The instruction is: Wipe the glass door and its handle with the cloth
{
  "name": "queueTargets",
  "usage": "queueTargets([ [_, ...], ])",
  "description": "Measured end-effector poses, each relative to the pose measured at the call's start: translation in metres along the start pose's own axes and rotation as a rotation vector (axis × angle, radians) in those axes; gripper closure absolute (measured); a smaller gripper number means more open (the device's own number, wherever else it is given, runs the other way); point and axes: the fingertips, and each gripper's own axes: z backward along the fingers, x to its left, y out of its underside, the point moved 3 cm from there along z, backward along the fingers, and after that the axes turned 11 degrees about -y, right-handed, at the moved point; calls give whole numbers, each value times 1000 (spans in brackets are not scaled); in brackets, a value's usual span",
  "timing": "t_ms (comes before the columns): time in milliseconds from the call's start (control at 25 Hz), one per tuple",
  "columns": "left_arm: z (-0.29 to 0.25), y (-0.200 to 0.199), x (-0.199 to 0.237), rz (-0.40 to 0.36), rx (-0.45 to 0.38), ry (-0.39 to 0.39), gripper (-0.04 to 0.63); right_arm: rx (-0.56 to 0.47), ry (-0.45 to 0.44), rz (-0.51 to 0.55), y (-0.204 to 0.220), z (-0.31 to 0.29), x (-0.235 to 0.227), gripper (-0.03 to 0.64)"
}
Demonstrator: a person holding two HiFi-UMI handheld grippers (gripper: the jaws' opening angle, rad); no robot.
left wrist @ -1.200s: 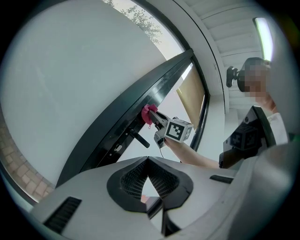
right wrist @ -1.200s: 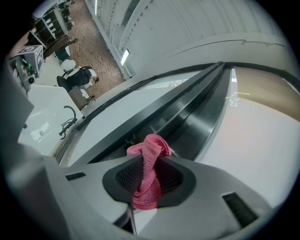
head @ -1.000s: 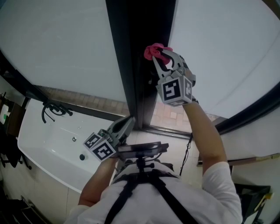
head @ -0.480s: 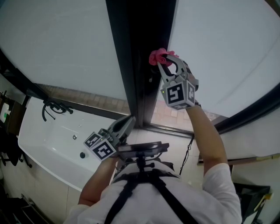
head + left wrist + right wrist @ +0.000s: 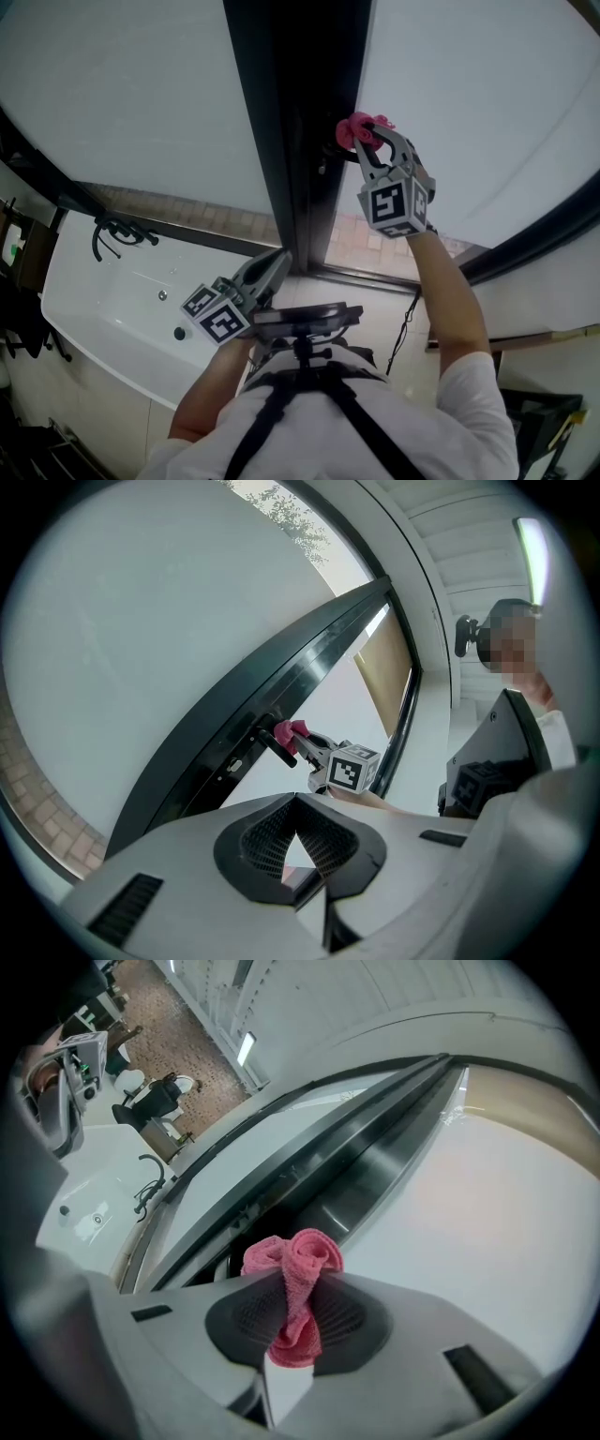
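Observation:
My right gripper [image 5: 367, 131] is raised in the head view and shut on a bunched pink cloth [image 5: 359, 127], which sits at the black door handle [image 5: 330, 150] on the dark door frame [image 5: 291, 122]. In the right gripper view the pink cloth [image 5: 295, 1288] is pinched between the jaws, with the frosted glass door [image 5: 487, 1213] to the right. My left gripper [image 5: 274, 265] hangs low near my chest, jaws together and holding nothing. In the left gripper view the handle [image 5: 279, 747] and the cloth [image 5: 291, 733] show beyond the left gripper [image 5: 298, 803].
A white bathtub [image 5: 103, 309] with a black tap [image 5: 117, 232] lies at the lower left. A second glass panel [image 5: 122, 94] fills the left of the frame. A camera rig [image 5: 305, 323] sits on my chest.
My right gripper with the pink cloth has slid to the right and slightly down, from the dark frame onto the handle area. The left gripper has stayed still.

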Motion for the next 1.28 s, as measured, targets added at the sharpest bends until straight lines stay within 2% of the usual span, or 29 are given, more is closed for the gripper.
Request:
queueTargets([
  [360, 1, 5, -2, 17, 13, 5, 594, -30, 74, -113, 13, 29, -22, 558],
  [560, -1, 8, -3, 24, 24, 8, 594, -82, 44, -128, -10, 31, -20, 558],
  [760, 1, 10, -3, 19, 31, 3, 594, -67, -59, -30, -36, 9, 9, 558],
  [960, 8, 6, 3, 19, 19, -21, 594, 0, -149, 84, -48, -18, 37, 558],
  [1280, 17, 4, 7, 32, -1, -33, 594, 26, -151, 96, -39, -18, 42, 560],
])
